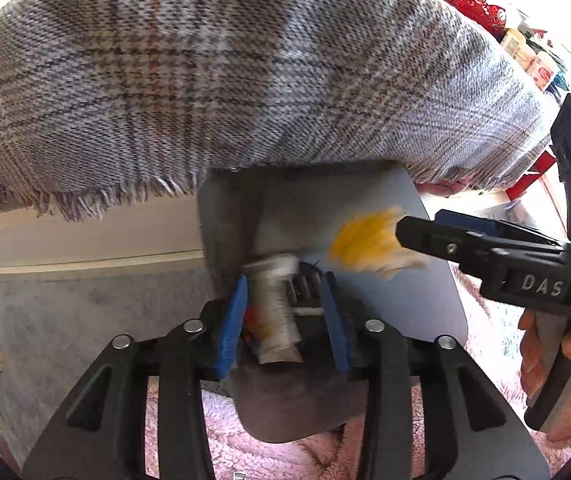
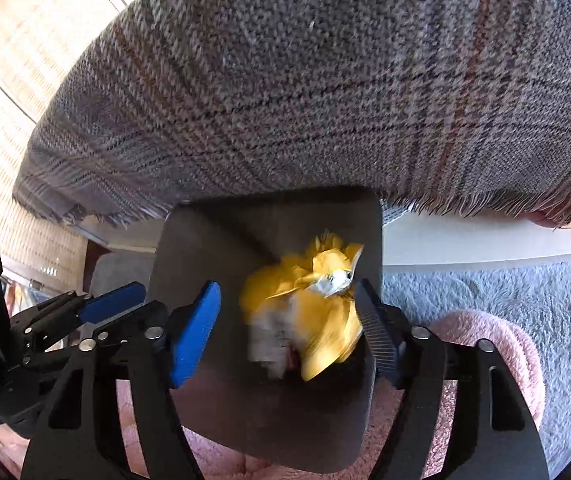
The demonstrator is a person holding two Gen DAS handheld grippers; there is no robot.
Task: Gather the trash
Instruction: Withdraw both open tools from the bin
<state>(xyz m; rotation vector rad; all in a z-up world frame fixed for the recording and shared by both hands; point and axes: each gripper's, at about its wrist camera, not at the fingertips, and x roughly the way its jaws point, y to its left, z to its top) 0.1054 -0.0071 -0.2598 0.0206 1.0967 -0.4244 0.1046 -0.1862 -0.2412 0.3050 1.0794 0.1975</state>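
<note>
Both grippers hang over a grey open bin that also shows in the right wrist view. My left gripper is open; a crumpled silver-white wrapper, blurred, lies loose between its blue pads over the bin. My right gripper is open too; a crumpled yellow wrapper, blurred, sits between its fingers against the right one. The yellow wrapper also shows in the left wrist view at the right gripper's tip. The left gripper shows at the left of the right wrist view.
A grey plaid fringed blanket hangs over a white bed edge just behind the bin. A pink fluffy rug lies under the bin, a grey carpet beyond. Cluttered shelves stand at the far right.
</note>
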